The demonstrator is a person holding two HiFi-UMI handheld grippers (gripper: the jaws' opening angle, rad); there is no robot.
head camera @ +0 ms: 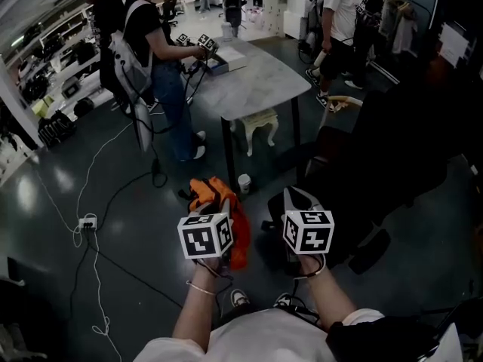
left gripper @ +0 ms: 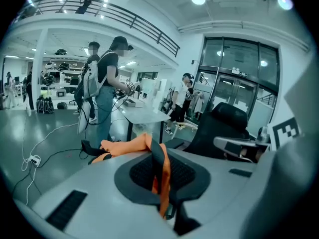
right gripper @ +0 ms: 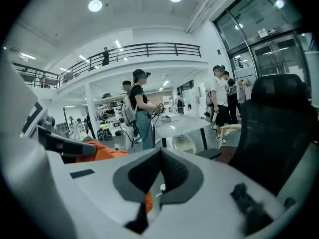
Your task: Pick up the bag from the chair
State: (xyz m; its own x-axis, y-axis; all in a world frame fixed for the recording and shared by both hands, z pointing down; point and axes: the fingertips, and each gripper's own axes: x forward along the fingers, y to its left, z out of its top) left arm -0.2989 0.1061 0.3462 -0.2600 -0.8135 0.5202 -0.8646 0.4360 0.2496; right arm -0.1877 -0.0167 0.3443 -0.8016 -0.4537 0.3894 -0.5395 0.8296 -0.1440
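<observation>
Bag (head camera: pixel 217 199) is off the chair (head camera: pixel 392 149), hanging from L gripper (left gripper: pixel 160 176) by its strap (left gripper: pixel 164 185).
L jaws nearly together, pinching the flat orange/black webbing strap; R gripper (right gripper: pixel 160 168) jaws together w/ nothing in them, just beside L. Bag hangs over the floor, left of the chair. Risk: only 1 grip pt on a thin, smooth strap, so it could slide through the pads if the bag swings; loose fabric could snag the chair base or clip the cup (head camera: pixel 244 183). Bag is soft, crumpled orange cloth; chair is black w/ a mesh-looking back.
</observation>
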